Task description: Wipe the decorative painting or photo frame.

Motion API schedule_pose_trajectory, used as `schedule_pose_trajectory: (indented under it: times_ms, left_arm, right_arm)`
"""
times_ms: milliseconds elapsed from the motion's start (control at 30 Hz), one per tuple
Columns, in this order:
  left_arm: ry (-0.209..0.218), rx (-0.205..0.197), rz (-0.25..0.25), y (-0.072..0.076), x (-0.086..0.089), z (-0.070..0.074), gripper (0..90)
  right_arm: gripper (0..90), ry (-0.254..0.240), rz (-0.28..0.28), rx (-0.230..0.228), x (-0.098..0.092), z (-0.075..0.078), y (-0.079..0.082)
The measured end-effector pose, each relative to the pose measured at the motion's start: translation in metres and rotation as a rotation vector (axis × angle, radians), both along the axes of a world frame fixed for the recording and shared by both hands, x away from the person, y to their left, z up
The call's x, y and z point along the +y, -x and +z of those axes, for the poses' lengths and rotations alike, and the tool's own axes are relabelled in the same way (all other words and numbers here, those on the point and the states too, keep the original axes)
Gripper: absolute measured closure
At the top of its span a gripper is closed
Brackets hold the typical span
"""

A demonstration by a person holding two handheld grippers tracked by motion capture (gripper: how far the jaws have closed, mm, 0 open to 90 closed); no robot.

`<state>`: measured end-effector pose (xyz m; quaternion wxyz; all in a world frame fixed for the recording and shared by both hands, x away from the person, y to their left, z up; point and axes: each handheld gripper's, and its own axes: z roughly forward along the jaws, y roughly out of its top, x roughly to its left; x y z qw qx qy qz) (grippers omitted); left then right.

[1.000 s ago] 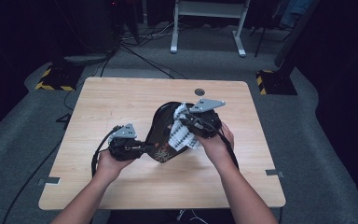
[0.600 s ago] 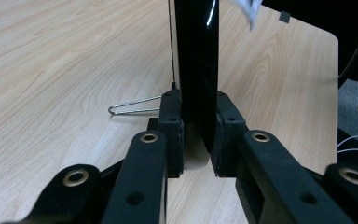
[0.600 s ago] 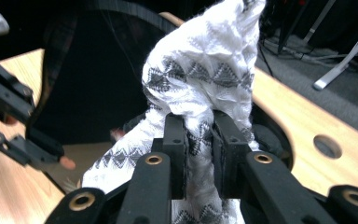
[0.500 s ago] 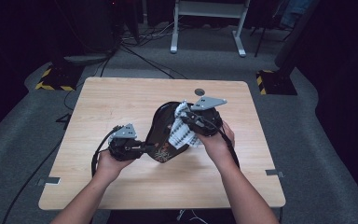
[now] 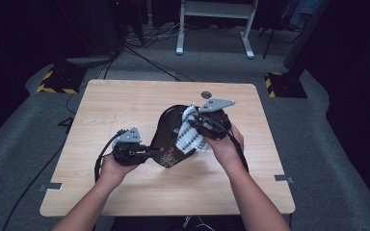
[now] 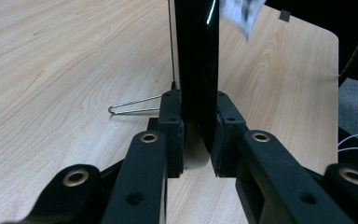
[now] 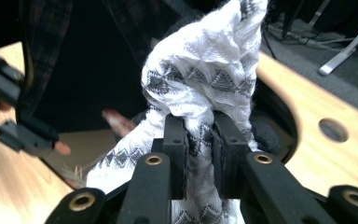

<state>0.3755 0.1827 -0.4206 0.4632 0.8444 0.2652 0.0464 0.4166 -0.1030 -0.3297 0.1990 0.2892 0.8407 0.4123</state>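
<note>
Black plate (image 5: 169,132), glossy with a painted motif near its lower end, sits tilted up off the table (image 5: 125,103) at the centre of the high view, held on edge between the two hands. At the lower left of the plate the left gripper (image 5: 147,153) has its jaws clamped on the rim; in the left gripper view the dark edge (image 6: 196,70) rises straight up the middle of the frame from between the pads, with a thin wire clip (image 6: 135,106) lying on the wood just left of it. Against the plate's right side the right gripper (image 5: 200,126) has its jaws pressed together on a bunched white patterned cloth (image 5: 190,134); in the right gripper view the cloth (image 7: 200,79) billows up out of the pads at the centre of the frame, with the plate's dark bowl behind it.

The work in hand looks like wiping the plate. To do it well, the left grip should hold the rim firm and steady so the plate does not swing or slip, since the surface is slick and only a narrow edge is pinched. The cloth should be pressed flat to the face and drawn in sweeps, leading with the loose bulge of fabric rather than the hard pads, and easing pressure near the far rim so the plate is not levered out of the left jaws
</note>
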Motion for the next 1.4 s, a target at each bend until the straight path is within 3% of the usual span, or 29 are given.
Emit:
schedule_pose_trajectory:
  times_ms: [133, 233, 333, 533, 667, 767, 1000, 1133, 1233, 1400]
  left_arm:
    - [0.000, 0.000, 0.000, 0.000, 0.000, 0.000, 77.9]
    - [0.000, 0.000, 0.000, 0.000, 0.000, 0.000, 77.9]
    - [0.000, 0.000, -0.001, 0.000, 0.000, 0.000, 77.9]
    - [0.001, -0.001, 0.000, 0.000, 0.000, 0.000, 77.8]
    - [0.002, -0.001, -0.001, 0.000, 0.000, 0.000, 77.9]
    - [0.001, 0.000, -0.002, 0.000, 0.000, 0.000, 77.8]
    - [0.002, 0.000, -0.002, -0.001, 0.000, 0.000, 77.8]
    - [0.001, -0.001, -0.003, 0.000, 0.000, 0.000, 77.8]
    - [0.002, 0.000, -0.003, 0.000, 0.000, 0.000, 77.8]
    - [0.005, 0.001, -0.002, -0.001, 0.000, 0.000, 77.7]
  right_arm:
    - [78.2, 0.003, -0.004, -0.028, 0.000, 0.015, -0.001]
    - [78.3, -0.006, -0.005, -0.036, 0.000, 0.016, -0.001]
    - [78.3, -0.009, -0.007, -0.039, 0.000, 0.009, 0.000]
    - [78.2, 0.005, -0.011, 0.023, -0.003, -0.023, 0.001]
    - [78.3, 0.022, -0.014, 0.033, -0.004, -0.034, 0.003]
    - [78.3, 0.032, -0.014, 0.034, -0.003, -0.029, 0.002]
    - [78.3, 0.026, -0.011, -0.007, -0.002, -0.003, -0.003]
    - [78.3, 0.000, -0.018, -0.030, -0.005, 0.009, -0.002]
    - [78.3, -0.019, -0.024, -0.030, -0.007, 0.006, -0.002]
    - [78.3, -0.004, -0.024, 0.005, -0.008, -0.014, -0.003]
